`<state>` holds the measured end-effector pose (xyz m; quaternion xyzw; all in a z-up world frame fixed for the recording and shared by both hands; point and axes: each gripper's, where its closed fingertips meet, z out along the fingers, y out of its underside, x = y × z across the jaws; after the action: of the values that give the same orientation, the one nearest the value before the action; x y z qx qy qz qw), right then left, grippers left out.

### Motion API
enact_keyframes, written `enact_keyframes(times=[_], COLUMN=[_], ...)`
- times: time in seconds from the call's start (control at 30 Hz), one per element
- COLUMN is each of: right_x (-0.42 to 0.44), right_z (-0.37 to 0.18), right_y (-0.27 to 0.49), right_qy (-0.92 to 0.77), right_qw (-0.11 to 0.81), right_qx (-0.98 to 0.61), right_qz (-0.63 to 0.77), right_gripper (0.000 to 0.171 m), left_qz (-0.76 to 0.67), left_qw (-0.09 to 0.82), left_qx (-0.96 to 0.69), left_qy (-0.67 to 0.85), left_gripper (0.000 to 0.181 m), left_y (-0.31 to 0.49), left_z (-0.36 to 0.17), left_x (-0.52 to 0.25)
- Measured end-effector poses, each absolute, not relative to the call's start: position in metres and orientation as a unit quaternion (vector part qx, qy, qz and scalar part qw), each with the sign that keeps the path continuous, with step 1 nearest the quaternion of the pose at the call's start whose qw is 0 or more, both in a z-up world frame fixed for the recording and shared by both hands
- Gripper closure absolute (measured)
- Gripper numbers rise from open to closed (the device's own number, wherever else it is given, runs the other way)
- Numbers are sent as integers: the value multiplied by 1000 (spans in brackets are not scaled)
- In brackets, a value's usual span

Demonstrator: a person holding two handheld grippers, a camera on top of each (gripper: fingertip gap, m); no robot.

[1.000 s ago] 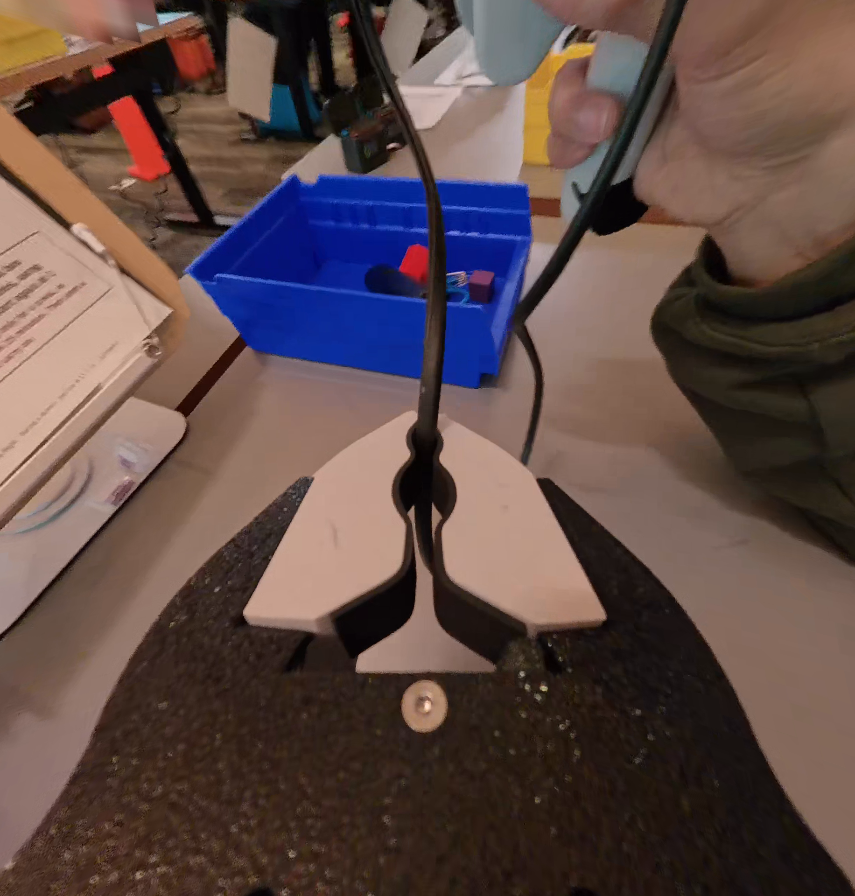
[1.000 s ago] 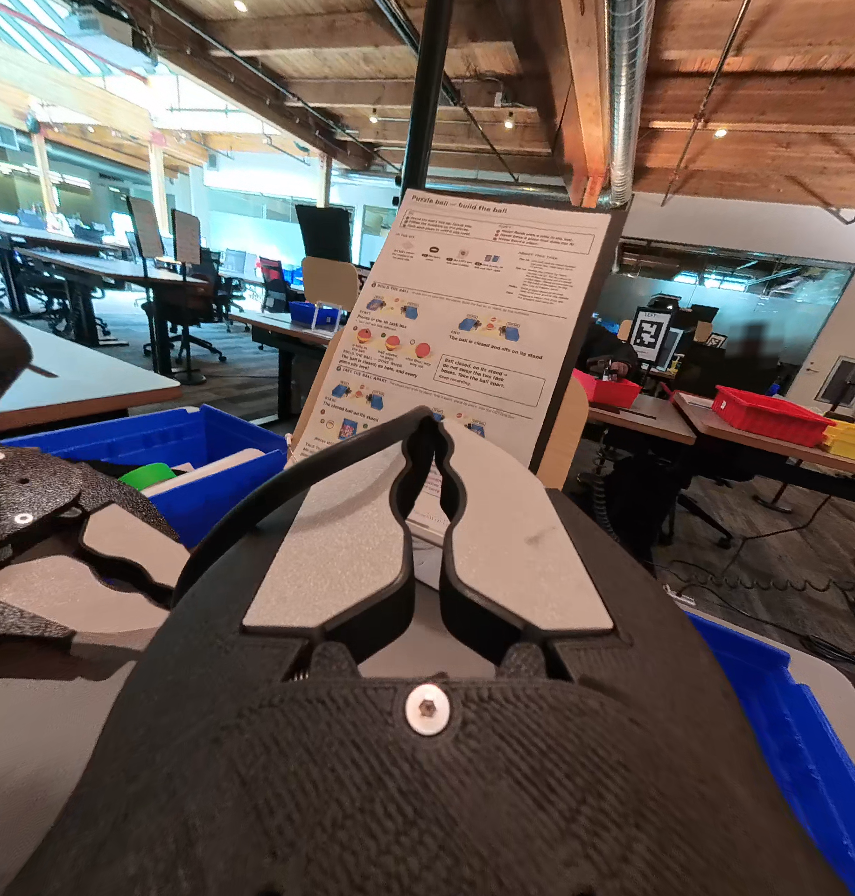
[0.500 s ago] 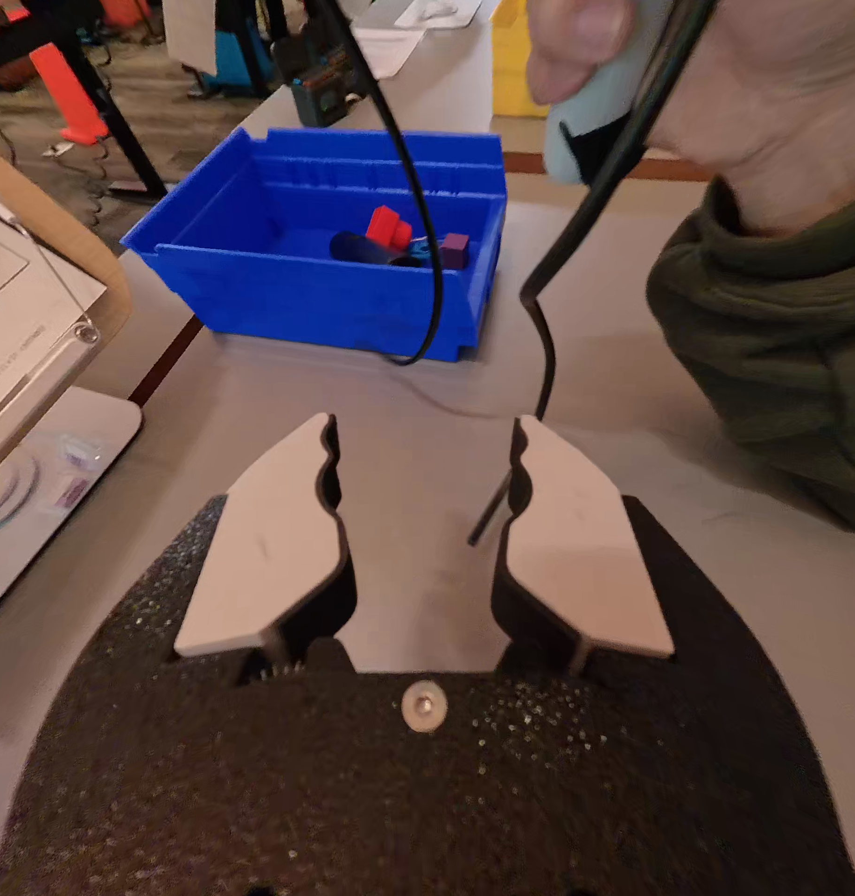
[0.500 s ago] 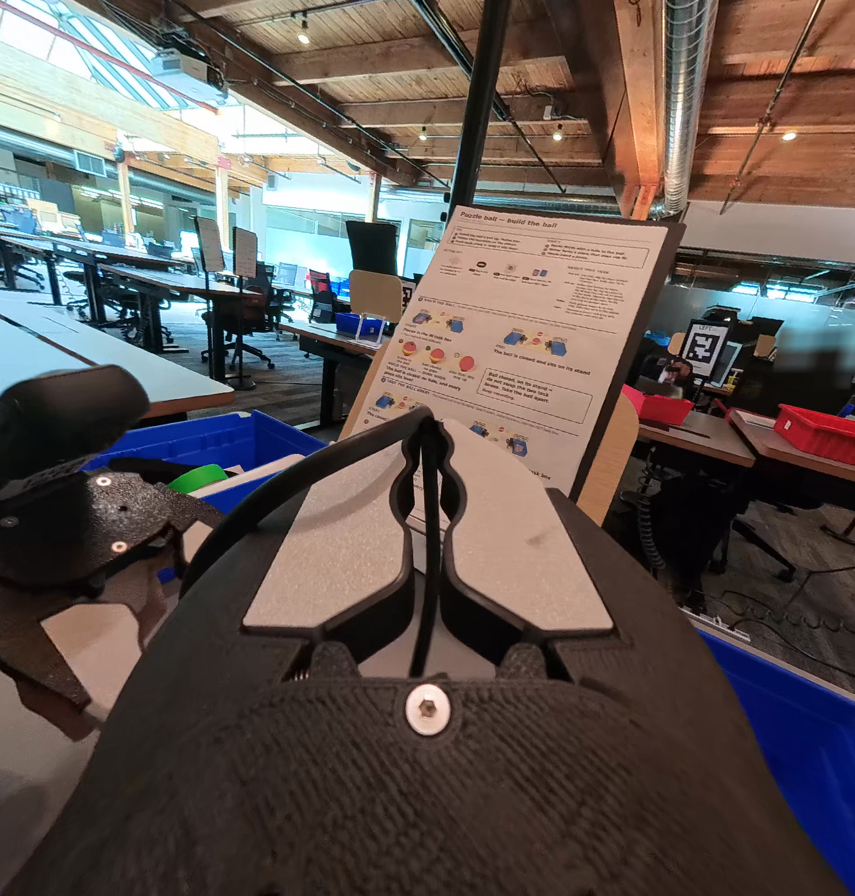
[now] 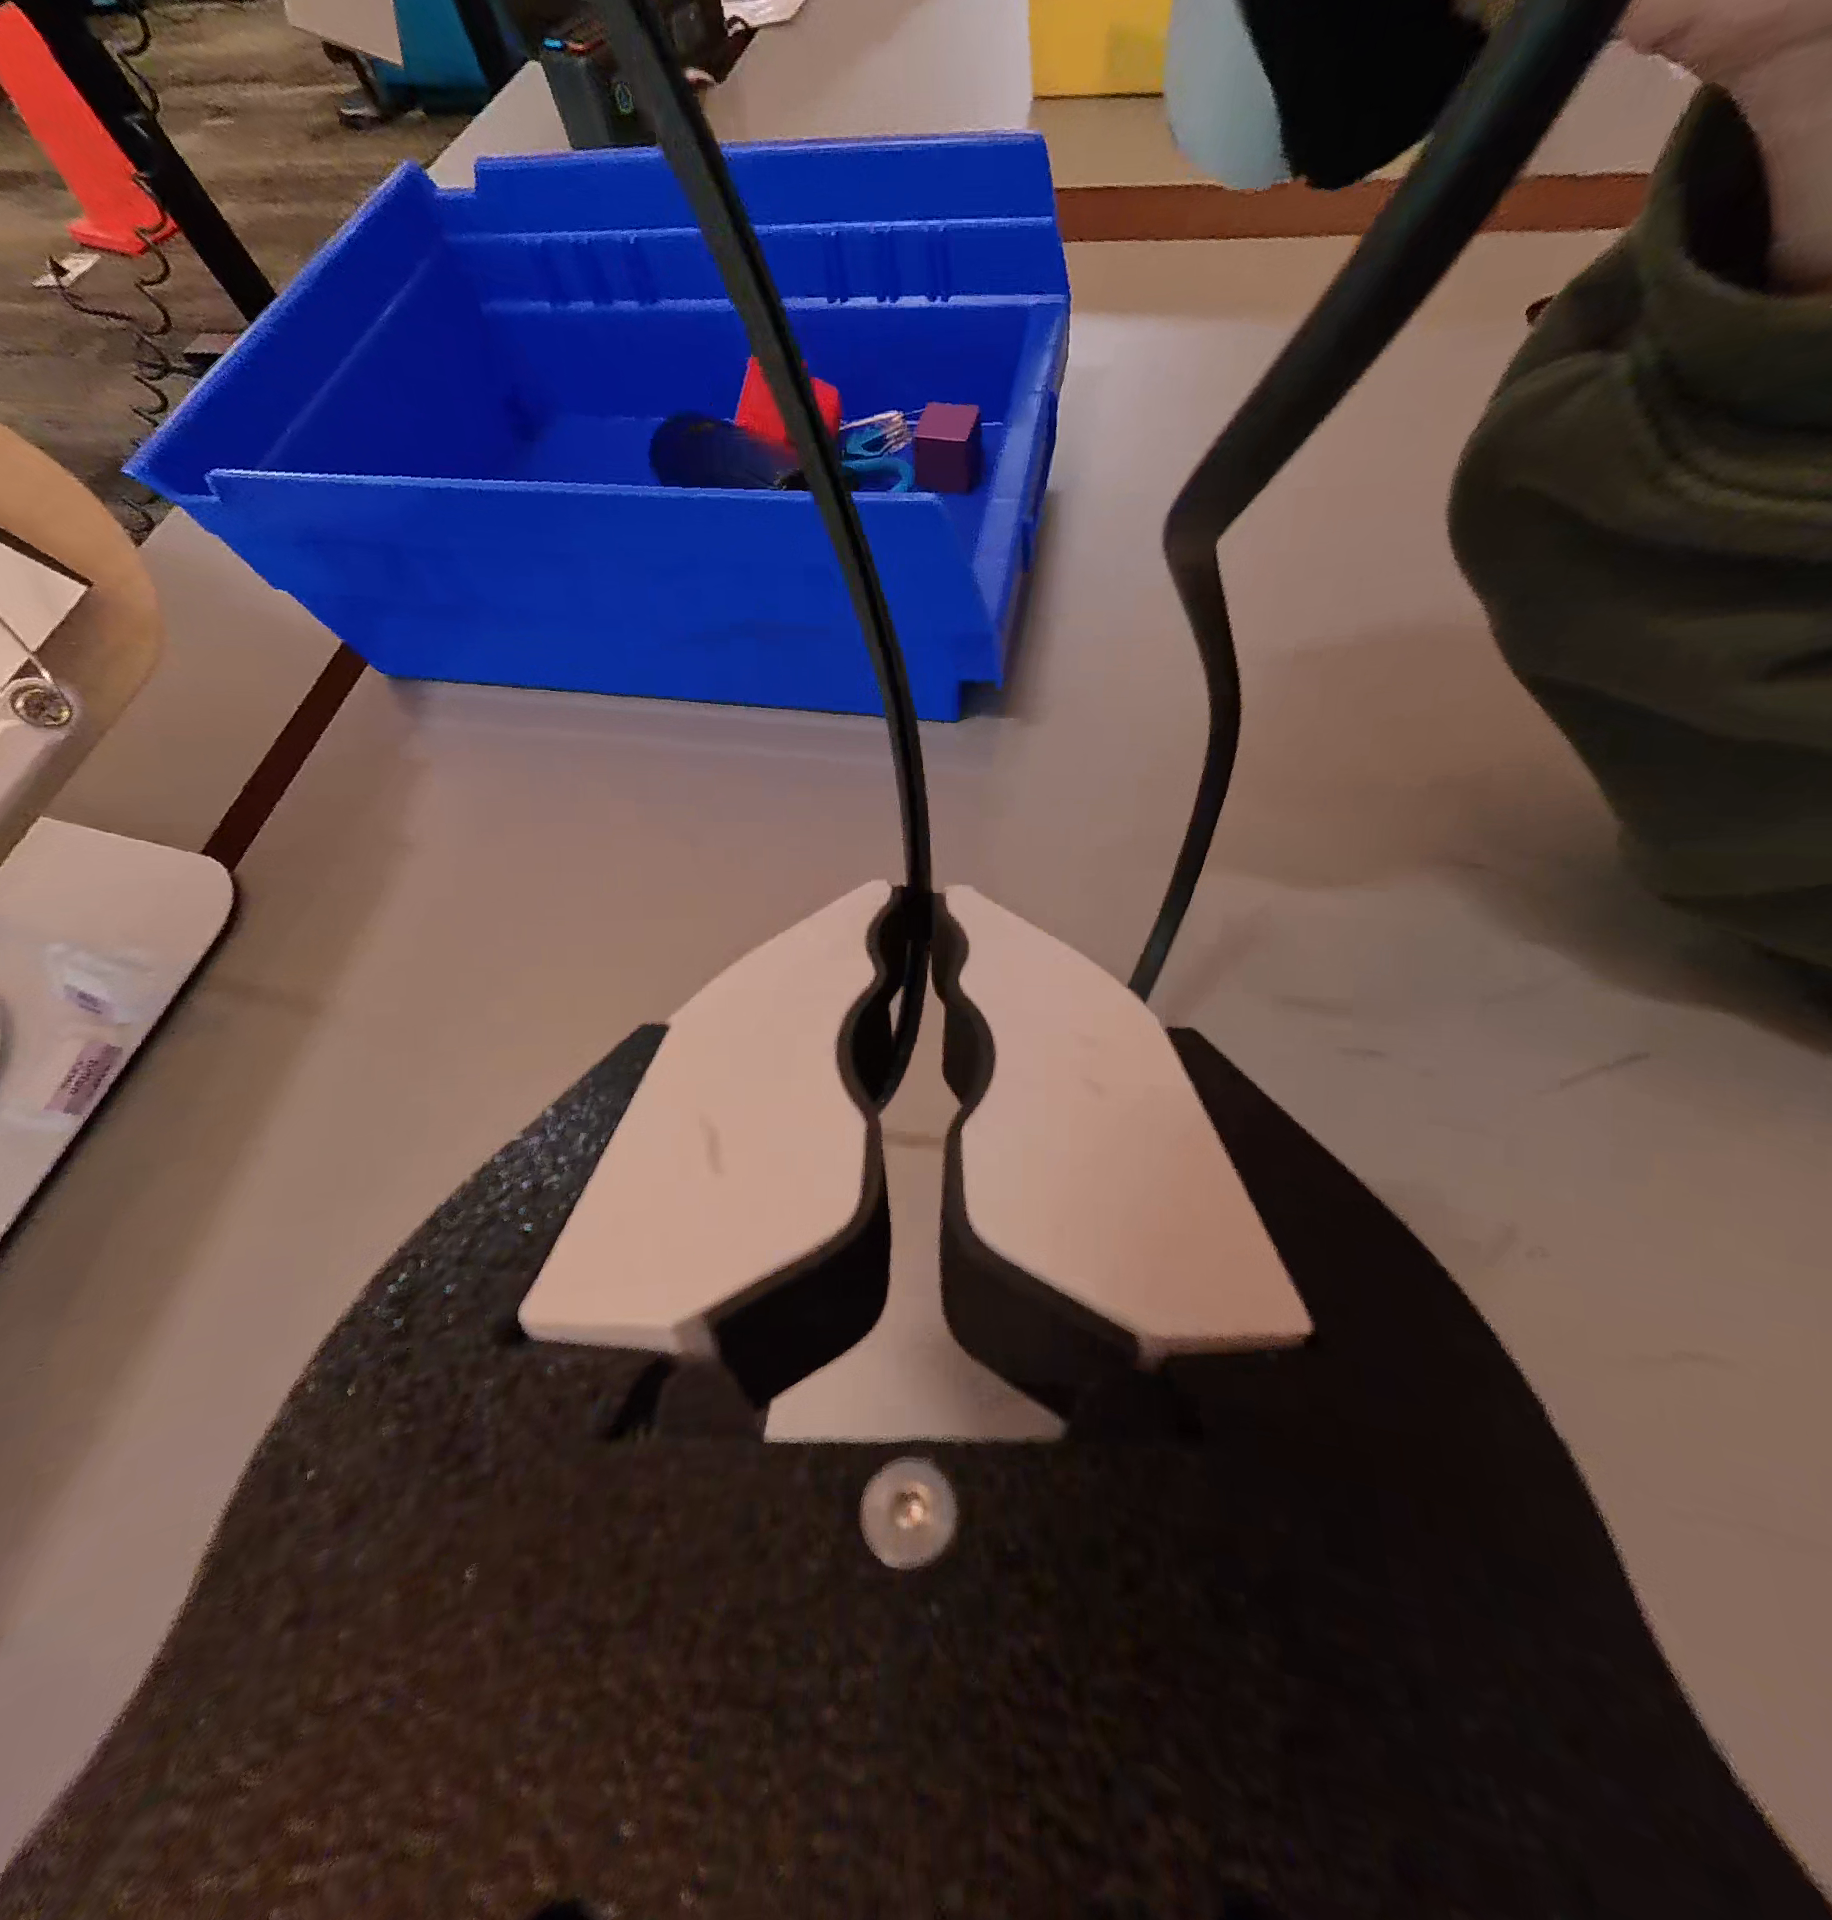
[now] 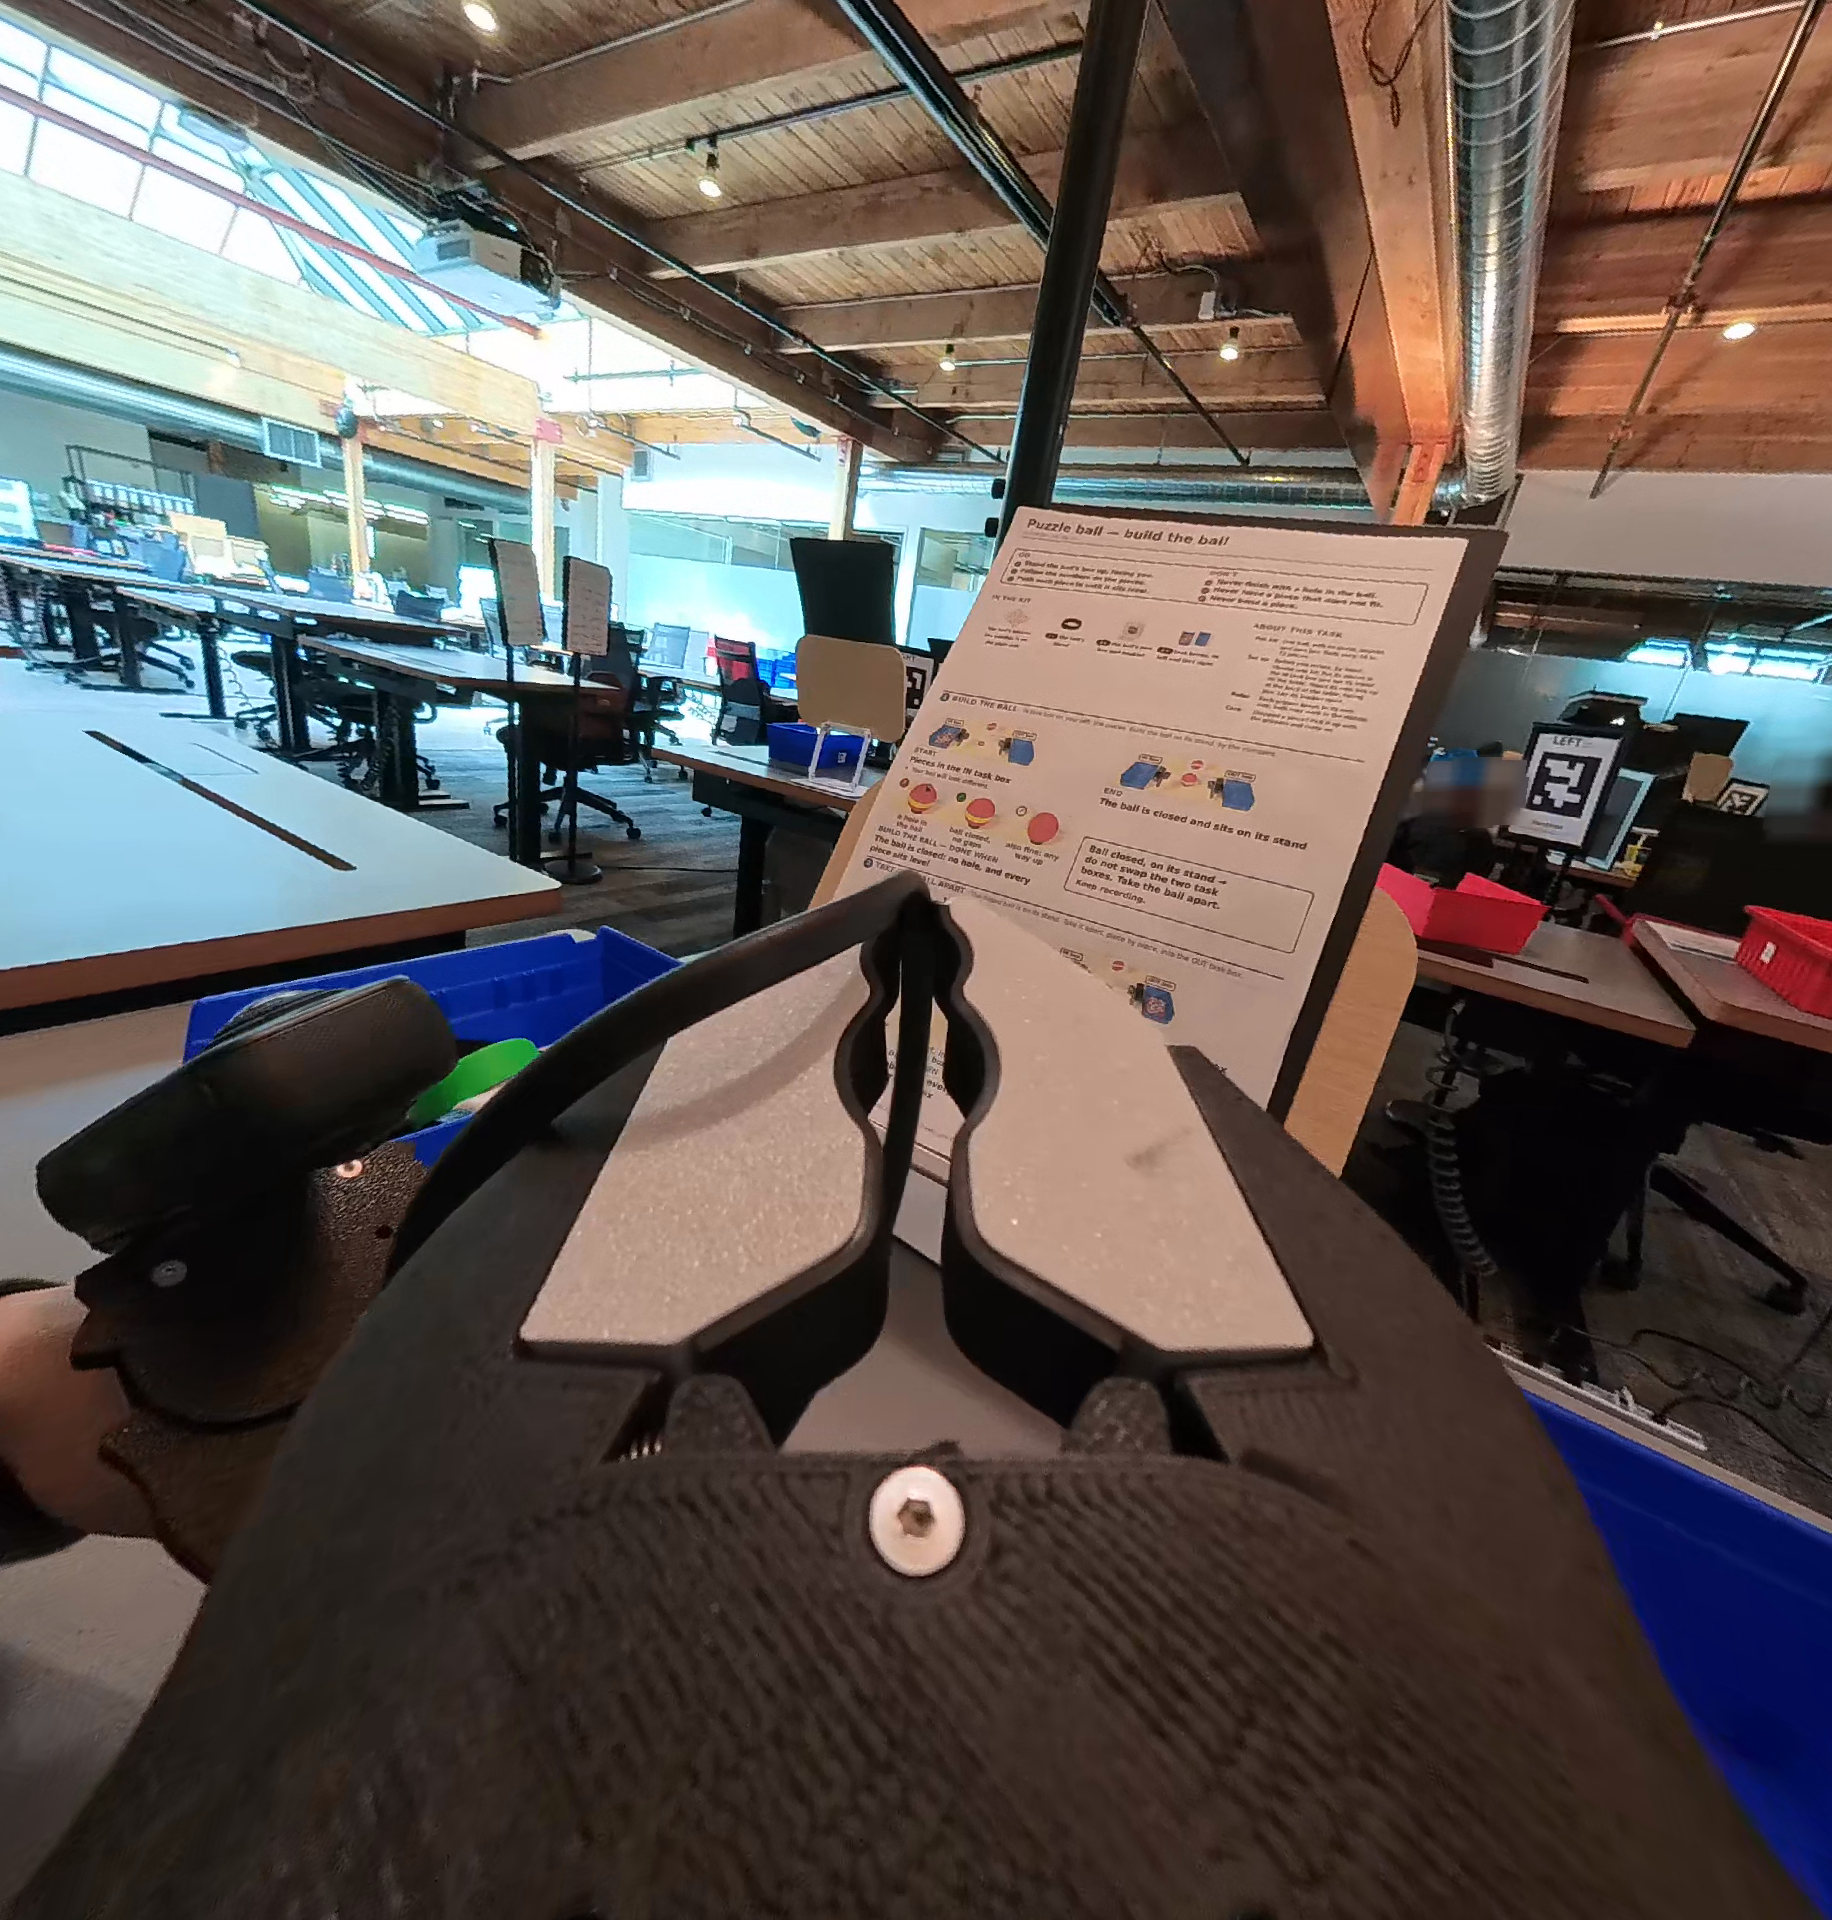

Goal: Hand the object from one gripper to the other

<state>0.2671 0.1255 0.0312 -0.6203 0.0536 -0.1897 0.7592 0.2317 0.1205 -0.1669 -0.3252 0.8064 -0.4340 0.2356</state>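
One black cable [image 5: 870,582], near-upright lengthwise

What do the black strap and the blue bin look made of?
Black strap: likely flexible plastic or rubber, smooth semi-gloss; it bends in a springy arc and keeps a kink. Blue bin: rigid moulded plastic, slightly glossy, with ribbed walls and crisp edges.

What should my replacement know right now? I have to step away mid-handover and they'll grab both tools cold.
Left tool: shut on the thin black flexible strap, pinched at the tips.
Right tool: shut on the same strap, which runs down between its fingers.
The strap arcs above the grey table, in front of the blue plastic bin holding small parts.
Done: both tools grip the strap.
Left: open one tool so the other holds it alone; which one gives cannot be told from this moment.
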Motion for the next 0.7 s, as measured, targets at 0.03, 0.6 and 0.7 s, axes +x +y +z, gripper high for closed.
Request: enact_keyframes(times=[0.03, 0.6, 0.7], right_x=[267, 320, 268], right_z=[31, -74, -49], right_y=[126, 103, 132], right_qy=[51, 53, -54], right_qw=[758, 520, 602], right_qx=[-621, -824, -780], right_qz=[-191, -219, -161], right_gripper=[166, 104, 111], left_qz=[-430, -694, -695], left_qw=[232, 171, 172], left_qx=[-321, -400, -406], left_qy=[811, 574, 568], left_gripper=[178, 178, 178], left_y=[120, 191, 198], left_z=[-168, -45, -42], left_x=[231, 213, 211])
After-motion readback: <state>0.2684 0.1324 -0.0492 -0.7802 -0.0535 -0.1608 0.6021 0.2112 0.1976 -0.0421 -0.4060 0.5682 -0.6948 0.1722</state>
